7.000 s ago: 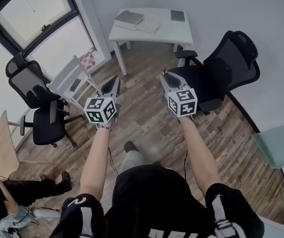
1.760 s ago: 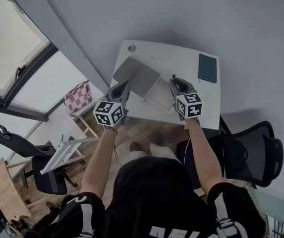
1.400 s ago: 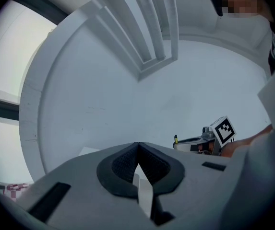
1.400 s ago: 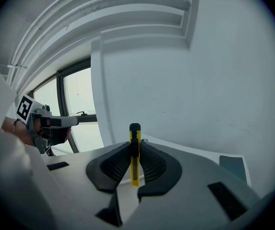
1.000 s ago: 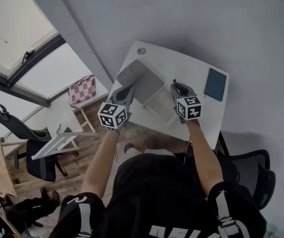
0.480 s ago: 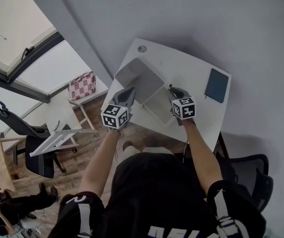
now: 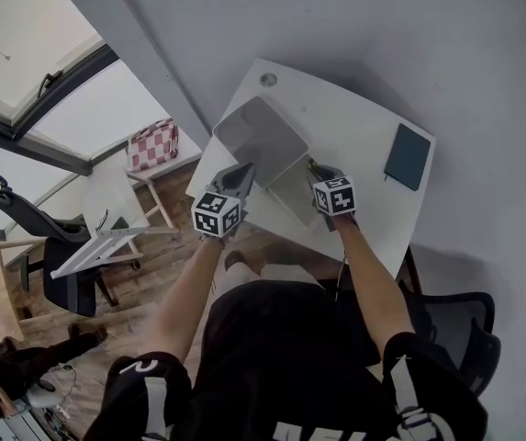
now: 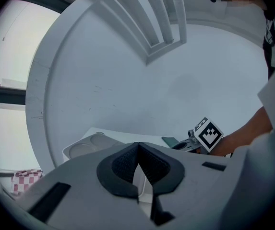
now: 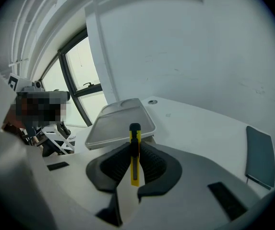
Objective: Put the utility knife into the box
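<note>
Tightly in right gripper (image 9: 135,150) jaws, utility knife (image 9: 135,170); left gripper (image 8: 138,151) jaws together, empty.

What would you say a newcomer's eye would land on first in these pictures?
The yellow utility knife stands out most, clamped in the right gripper close to the open white box on the white table. Next comes the dark notebook lying near the table's right edge, while the left gripper hangs shut and empty beside the box.
</note>
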Action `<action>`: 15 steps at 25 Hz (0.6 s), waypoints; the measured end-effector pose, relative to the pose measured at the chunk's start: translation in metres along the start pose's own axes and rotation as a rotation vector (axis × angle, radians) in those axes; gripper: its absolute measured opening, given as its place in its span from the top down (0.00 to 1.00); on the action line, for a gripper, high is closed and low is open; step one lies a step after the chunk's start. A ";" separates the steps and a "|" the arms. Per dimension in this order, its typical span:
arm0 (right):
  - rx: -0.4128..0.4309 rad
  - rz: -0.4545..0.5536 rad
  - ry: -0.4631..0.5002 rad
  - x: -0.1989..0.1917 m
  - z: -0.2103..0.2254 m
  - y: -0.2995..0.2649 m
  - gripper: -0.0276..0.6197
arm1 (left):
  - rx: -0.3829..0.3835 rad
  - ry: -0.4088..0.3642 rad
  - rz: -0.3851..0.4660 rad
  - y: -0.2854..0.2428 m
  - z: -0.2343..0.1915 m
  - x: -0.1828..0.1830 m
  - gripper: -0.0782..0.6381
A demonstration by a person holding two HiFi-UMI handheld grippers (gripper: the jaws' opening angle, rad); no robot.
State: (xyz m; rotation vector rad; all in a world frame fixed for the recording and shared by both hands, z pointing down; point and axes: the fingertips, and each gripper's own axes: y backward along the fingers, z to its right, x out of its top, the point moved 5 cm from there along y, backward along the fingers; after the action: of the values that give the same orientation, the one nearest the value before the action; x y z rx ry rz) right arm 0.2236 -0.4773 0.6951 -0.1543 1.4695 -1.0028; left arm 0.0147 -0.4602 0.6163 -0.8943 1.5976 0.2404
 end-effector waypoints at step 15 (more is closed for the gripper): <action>0.079 -0.227 0.001 -0.043 -0.005 -0.059 0.85 | 0.025 0.026 -0.035 0.008 -0.017 -0.024 0.85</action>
State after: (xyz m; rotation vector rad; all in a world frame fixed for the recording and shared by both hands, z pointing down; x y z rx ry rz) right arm 0.2006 -0.4840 0.7645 -0.2682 1.4332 -1.2425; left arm -0.0039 -0.4554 0.6396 -0.9085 1.6048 0.1842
